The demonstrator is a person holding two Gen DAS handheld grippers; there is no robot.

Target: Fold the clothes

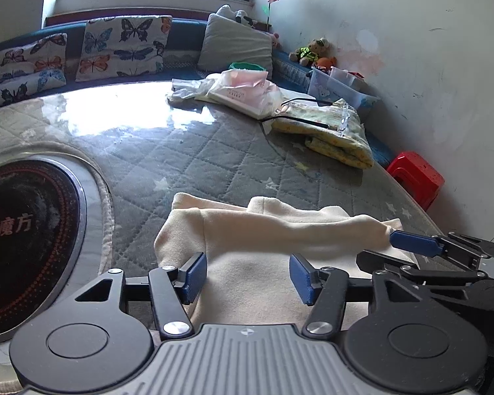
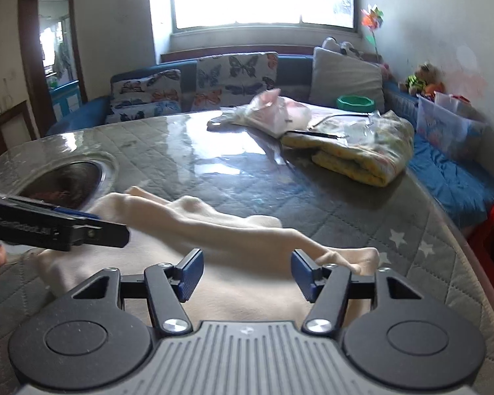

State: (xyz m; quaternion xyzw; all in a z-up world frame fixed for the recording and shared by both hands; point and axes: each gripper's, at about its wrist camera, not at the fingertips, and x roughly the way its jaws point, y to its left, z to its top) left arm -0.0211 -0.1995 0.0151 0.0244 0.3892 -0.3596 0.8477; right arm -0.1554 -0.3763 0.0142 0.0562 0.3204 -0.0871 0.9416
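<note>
a cream garment [image 1: 257,247] lies on the near part of the table [image 1: 214,151], partly folded, with one long sleeve drawn across it toward the right, its cuff near the right edge. the left gripper [image 1: 248,278] hovers just above the garment's near part, its blue-padded fingers [image 1: 194,278] spread wide, with nothing between them. the right gripper [image 2: 247,275] is over the same cloth further right, equally wide open and empty, the sleeve cuff just past its right finger. in the left wrist view its blue finger tip lies at the cuff; whether it touches cannot be told. to the far left a round dark cooktop [image 1: 23,243] is set into the table. further off on the right lies a folded yellow blanket [image 1: 332,131], with a plastic bag [image 1: 240,89] behind it. butterfly cushions [image 1: 125,46] line the far bench.
</note>
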